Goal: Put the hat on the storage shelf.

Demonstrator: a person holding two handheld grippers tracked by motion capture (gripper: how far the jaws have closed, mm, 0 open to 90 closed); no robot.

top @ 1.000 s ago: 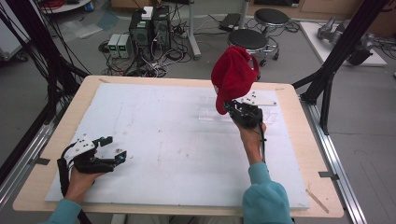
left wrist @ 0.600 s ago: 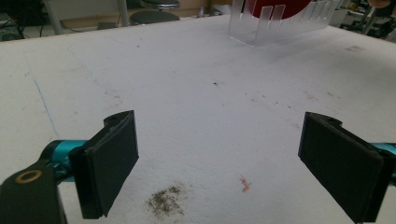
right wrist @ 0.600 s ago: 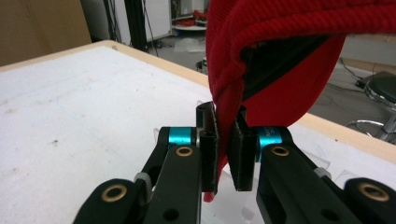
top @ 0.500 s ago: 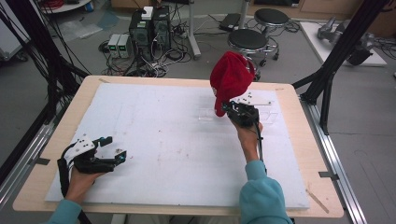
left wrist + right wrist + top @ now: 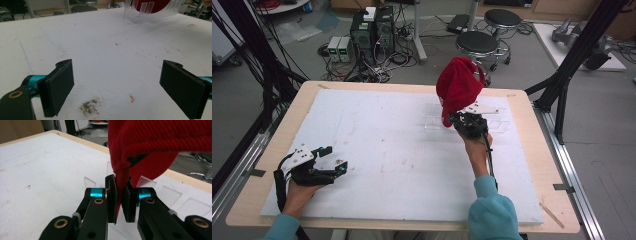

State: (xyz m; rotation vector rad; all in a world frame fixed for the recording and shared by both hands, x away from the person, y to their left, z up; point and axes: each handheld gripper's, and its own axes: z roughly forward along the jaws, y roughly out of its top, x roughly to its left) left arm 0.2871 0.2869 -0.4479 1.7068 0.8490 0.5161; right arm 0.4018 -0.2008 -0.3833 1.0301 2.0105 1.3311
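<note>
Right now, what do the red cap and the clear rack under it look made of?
Red cap: soft ribbed fabric, likely corduroy, matte; fine ridges show in the right gripper view. Clear rack: looks like glossy acrylic; transparent upright slats with bright edges.

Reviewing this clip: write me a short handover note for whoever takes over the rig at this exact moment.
Right gripper: shut on the brim of the red cap, holding it up in the air above the far right part of the white board.
Left gripper: open, holding nothing, low over the board's near left corner.
Clear acrylic stand: on the board at the far right, just beyond the right gripper; nothing rests on it.
Done: cap gripped and lifted.
Left: probably setting the cap on the stand, then letting go. The left gripper is free to help.
</note>
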